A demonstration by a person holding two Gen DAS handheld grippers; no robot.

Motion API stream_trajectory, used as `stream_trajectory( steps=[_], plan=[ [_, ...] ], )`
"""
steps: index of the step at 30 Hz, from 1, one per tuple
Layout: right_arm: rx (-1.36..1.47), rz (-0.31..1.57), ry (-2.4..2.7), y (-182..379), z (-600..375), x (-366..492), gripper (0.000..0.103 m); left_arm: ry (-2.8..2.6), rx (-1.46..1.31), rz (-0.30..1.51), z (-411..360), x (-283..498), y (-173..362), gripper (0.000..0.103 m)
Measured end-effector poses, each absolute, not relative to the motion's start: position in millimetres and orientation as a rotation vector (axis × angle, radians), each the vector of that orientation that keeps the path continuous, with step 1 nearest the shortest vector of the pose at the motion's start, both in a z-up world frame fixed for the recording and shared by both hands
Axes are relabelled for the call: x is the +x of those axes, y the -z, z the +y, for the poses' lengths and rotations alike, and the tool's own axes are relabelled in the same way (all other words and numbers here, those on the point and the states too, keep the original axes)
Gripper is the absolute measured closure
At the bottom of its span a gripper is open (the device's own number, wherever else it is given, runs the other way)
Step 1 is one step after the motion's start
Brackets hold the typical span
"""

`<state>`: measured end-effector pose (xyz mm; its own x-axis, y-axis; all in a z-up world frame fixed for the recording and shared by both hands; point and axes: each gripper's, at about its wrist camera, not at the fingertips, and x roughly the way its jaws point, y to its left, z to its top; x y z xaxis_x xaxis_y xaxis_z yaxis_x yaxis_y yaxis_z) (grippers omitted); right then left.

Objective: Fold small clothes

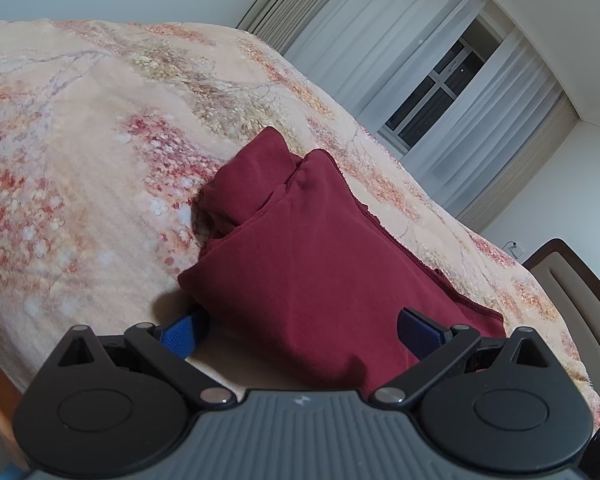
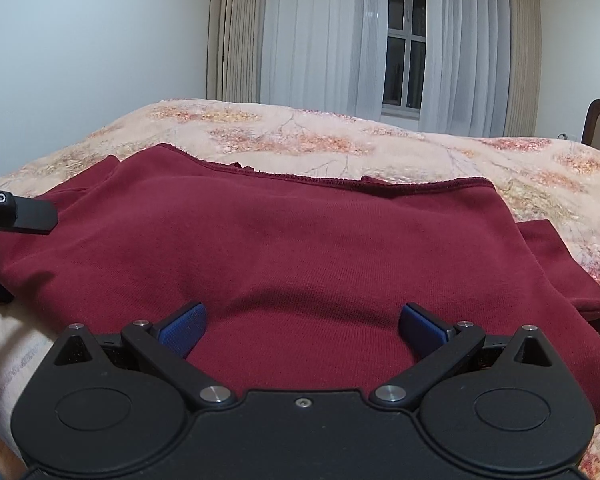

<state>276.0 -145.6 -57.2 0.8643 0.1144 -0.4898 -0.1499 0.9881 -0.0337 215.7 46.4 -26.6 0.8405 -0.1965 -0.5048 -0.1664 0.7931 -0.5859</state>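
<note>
A dark red sweatshirt (image 2: 300, 248) lies folded on the floral bedspread (image 2: 340, 140). It also shows in the left wrist view (image 1: 308, 256), with a folded sleeve bunched at its far left end. My left gripper (image 1: 300, 332) is open, its blue pads either side of the garment's near edge. My right gripper (image 2: 302, 326) is open, low over the garment's near edge, the fabric lying between its blue fingers. Part of the left gripper (image 2: 24, 216) shows at the left edge of the right wrist view, by the garment's left end.
The bedspread (image 1: 80, 160) stretches far to the left and behind the garment. A window with sheer curtains (image 2: 404, 48) is behind the bed. A brown padded headboard (image 1: 572, 280) stands at the right. The bed's near edge lies under both grippers.
</note>
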Motion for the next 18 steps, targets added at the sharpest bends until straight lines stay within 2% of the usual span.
stream_trajectory(
  steps=[9,12,16,18],
  plan=[
    [-0.060,0.516,-0.147,56,-148,278,0.000,-0.028,-0.680,0.535,49,217,23,0.002],
    [-0.055,0.514,-0.151,56,-149,278,0.000,-0.063,-0.640,0.523,46,220,21,0.009],
    [-0.051,0.509,-0.155,57,-151,276,0.000,-0.113,-0.619,0.506,45,222,23,0.025],
    [-0.051,0.505,-0.155,57,-151,276,0.000,-0.121,-0.611,0.506,45,224,24,0.026]
  ],
)
